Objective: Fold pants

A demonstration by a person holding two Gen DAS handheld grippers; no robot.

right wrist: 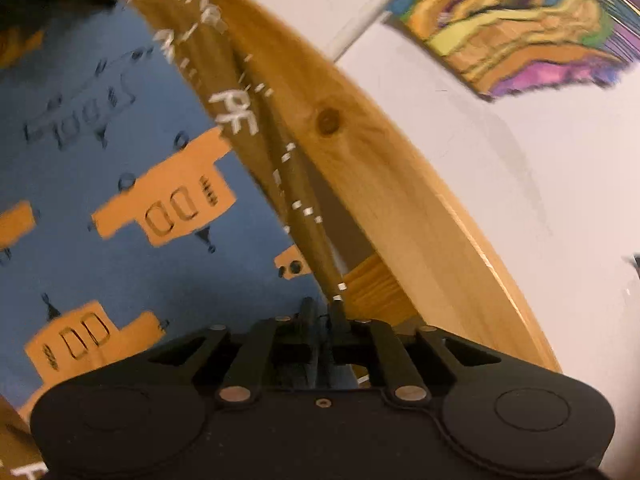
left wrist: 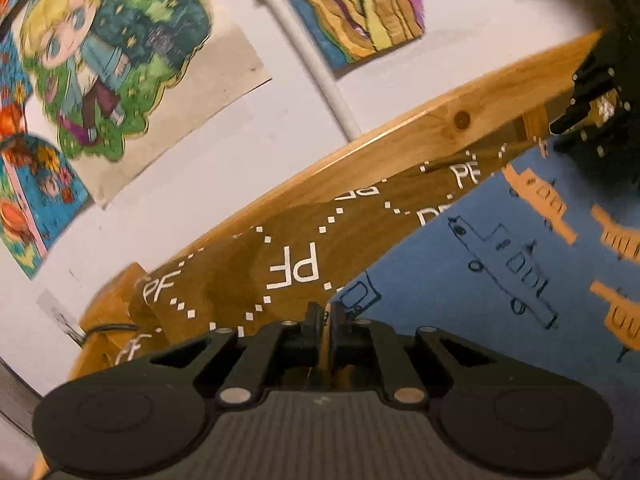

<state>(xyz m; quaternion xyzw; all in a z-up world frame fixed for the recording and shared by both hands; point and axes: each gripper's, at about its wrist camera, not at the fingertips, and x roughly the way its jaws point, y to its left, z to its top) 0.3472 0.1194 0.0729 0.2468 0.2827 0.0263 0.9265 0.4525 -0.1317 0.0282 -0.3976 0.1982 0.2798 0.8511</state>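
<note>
The brown pants (left wrist: 280, 256) carry white "PF" letters and dotted lines. They lie stretched in a long band along the far edge of a blue bed sheet (left wrist: 480, 320), against a wooden rail (left wrist: 440, 132). My left gripper (left wrist: 323, 312) is at the near end of the band. Its jaws stand a narrow slit apart, with a strip of the brown cloth in the gap. In the right wrist view the pants (right wrist: 236, 112) run as a thin, taut fold down to my right gripper (right wrist: 322, 308). Its jaws are slightly apart and the cloth edge lies at the right fingertip (right wrist: 337, 306).
The sheet (right wrist: 100, 80) is printed with orange and outlined vehicles. The wooden rail (right wrist: 380, 184) borders a white wall with a white pipe (left wrist: 316, 64) and coloured drawings (left wrist: 100, 60) (right wrist: 520, 20). A black gripper body (left wrist: 592, 112) shows at the far end of the pants.
</note>
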